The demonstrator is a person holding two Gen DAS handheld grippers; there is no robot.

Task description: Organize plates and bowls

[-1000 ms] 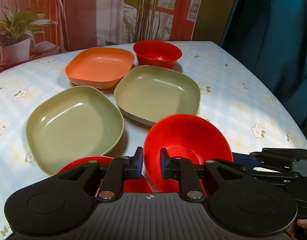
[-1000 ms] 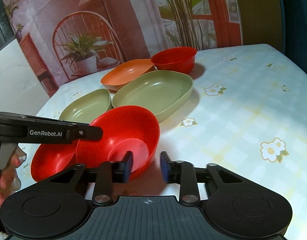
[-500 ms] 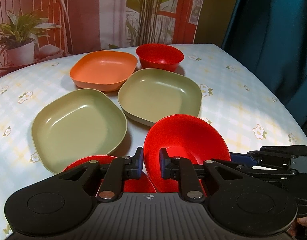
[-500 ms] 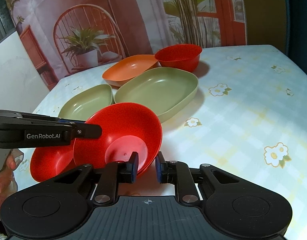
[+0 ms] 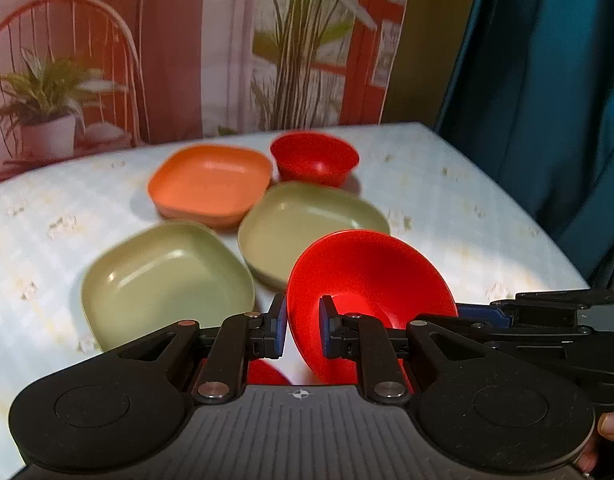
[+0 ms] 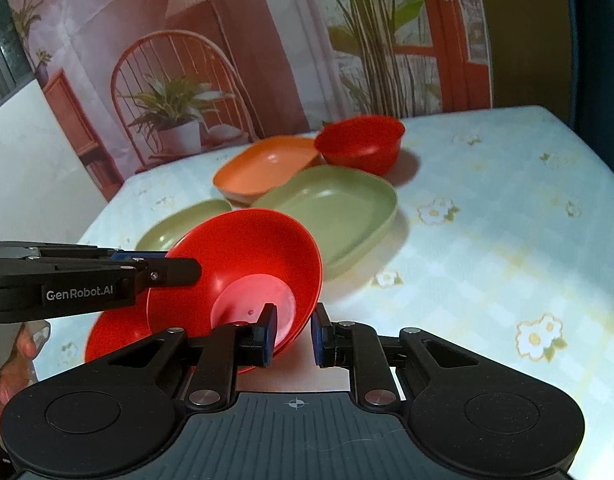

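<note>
Both tongs pinch the same red bowl (image 6: 243, 264), tilted above the counter (image 6: 487, 240) near its front edge: left tongs (image 5: 303, 330) on its left rim, right tongs (image 6: 293, 334) on its near rim. Under it sits another red bowl (image 6: 115, 336); green plates (image 5: 163, 280) & orange plate (image 5: 211, 182) lie towards the back

Left tongs (image 5: 303, 330) clamping red bowl (image 5: 371, 280)

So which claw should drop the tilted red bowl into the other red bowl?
Probably the left. The left claw and the right claw both pinch the rim of the tilted red plastic bowl, but the second red plastic bowl sits almost under the left one.
</note>
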